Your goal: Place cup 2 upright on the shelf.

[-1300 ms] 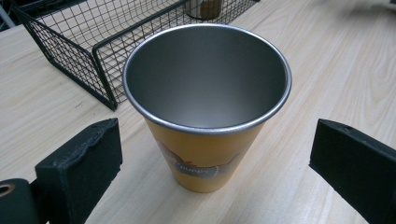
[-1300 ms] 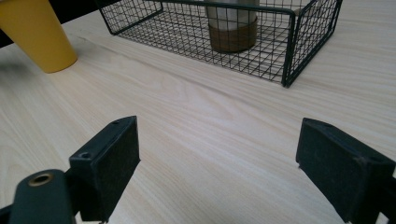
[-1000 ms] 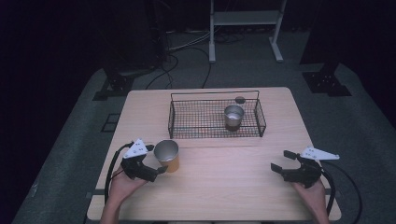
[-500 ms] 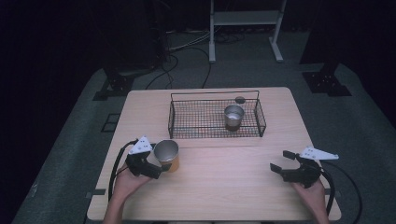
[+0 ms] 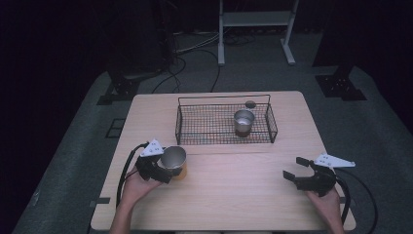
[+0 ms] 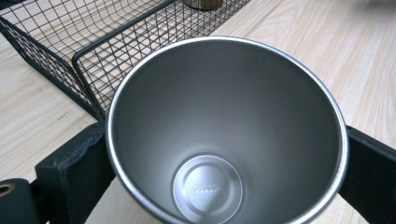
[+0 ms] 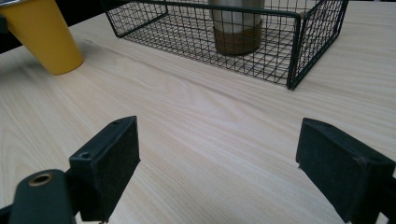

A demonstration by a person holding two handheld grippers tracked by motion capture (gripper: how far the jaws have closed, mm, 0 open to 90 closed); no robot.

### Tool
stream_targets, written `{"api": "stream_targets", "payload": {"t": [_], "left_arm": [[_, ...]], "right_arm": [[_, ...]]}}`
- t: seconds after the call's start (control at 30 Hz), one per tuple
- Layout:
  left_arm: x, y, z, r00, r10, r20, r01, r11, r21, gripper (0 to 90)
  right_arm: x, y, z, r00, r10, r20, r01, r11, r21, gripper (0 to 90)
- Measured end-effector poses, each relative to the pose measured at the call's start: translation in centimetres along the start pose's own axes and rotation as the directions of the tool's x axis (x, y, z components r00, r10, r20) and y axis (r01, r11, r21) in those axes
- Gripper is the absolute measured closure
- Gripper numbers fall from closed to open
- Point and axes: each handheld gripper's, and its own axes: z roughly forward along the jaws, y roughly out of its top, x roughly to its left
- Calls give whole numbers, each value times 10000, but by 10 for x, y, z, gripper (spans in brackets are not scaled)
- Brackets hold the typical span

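Observation:
A steel cup with a yellow outside (image 5: 174,159) (image 6: 226,135) (image 7: 41,35) sits tilted at the table's front left, its base touching the wood. My left gripper (image 5: 163,168) (image 6: 224,177) is shut on it, one black jaw pressed against each side of the wall. The cup's inside is empty. A second steel cup (image 5: 244,122) (image 7: 237,25) stands upright in the black wire basket (image 5: 185,129) (image 6: 84,56) (image 7: 294,51). At the front right my right gripper (image 5: 294,168) (image 7: 219,163) hovers open over bare wood, with nothing between its jaws.
The basket stands at the table's far middle. A small dark round spot (image 5: 250,104) lies behind it. The light wood table (image 5: 234,195) ends close to both hands. A metal stand (image 5: 253,29) and cables (image 5: 195,48) lie on the floor beyond.
The left gripper with the cup has shifted slightly; the cup stays tilted. The right gripper has not moved.

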Motion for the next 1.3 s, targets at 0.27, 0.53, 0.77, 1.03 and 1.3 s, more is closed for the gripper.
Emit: {"api": "stream_targets", "payload": {"t": [0.27,0.53,0.77,1.03,1.3], "left_arm": [[0,2,5,10000,43,70,-45,9998,170,18],[0,4,4,9999,115,107,-117,9997,202,53],[0,6,2,9998,183,97,-187,9989,424,86],[2,12,0,9996,249,137,-256,9978,611,91],[1,21,-3,9992,388,132,-396,9969,677,103]], "right_arm": [[0,0,0,10000,39,-30,-39,10000,-18,125],[0,1,0,10000,-38,-20,38,10000,-49,125],[0,1,-1,10000,-37,-3,37,10000,-17,125],[1,1,-1,10000,-64,-32,64,10000,-2,125],[0,1,-1,10000,-64,-14,64,10000,23,125]]}}
